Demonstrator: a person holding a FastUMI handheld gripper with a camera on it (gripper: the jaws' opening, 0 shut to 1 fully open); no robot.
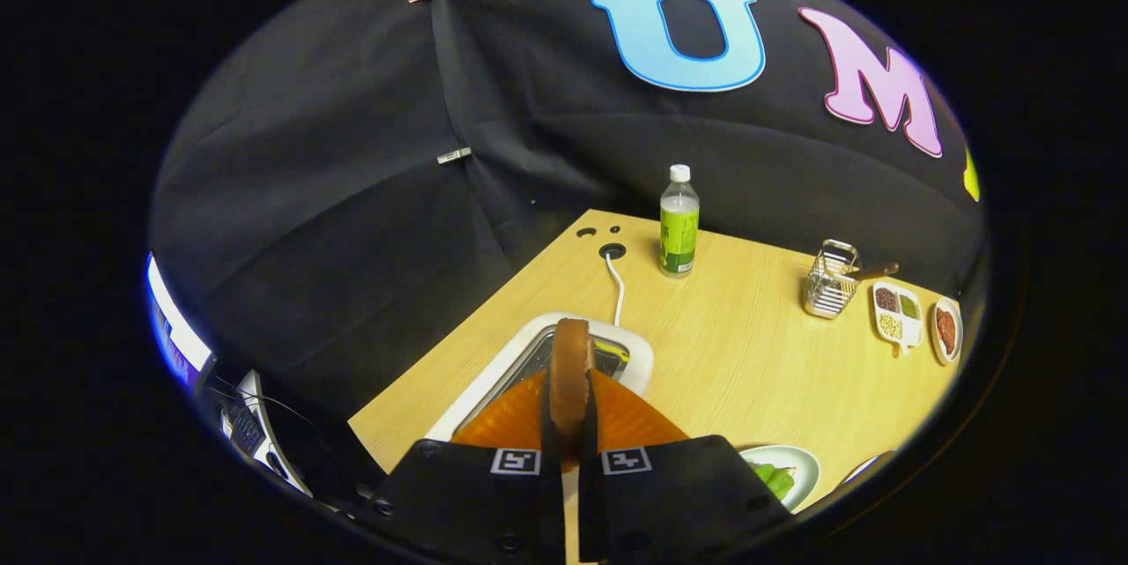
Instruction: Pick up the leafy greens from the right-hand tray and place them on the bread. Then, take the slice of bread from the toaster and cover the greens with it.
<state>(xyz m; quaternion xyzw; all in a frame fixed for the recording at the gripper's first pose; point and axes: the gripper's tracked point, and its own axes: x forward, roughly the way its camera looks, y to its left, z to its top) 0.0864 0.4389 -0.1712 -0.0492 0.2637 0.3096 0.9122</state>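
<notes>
A slice of bread (571,362) is pinched edge-on between the two fingers of the tongs (571,450), both of them pressed against its flat faces. Its browned crust is seen as a narrow, rounded arch that rises ahead of the fingertips. It is held directly over the toaster (636,360), a white, round-cornered housing with a dark metal slot, and whether its lower edge has fully cleared that slot cannot be told, since the fingers cover it.

By this the second half of the task is judged to be under way: the slice has been gripped, and what is left is to carry it across and lay it flat over the greens. Something leafy and green (775,479) is seen on a pale round plate (806,459) just to the right of the tongs. Whether this is the sandwich base with the greens already placed on it can only be supposed, as the plate is mostly hidden.

A white cable (617,283) is led from the toaster to a round grommet in the desk (749,353), a smooth, light wood-grain surface. Beyond it stands a clear plastic bottle (679,221) with a green label and white cap. Farther right are set a wire basket (830,281) with a wooden handle in it, a divided white dish (897,314) of beans and grains, and a small plate (947,331) of something reddish-brown.
</notes>
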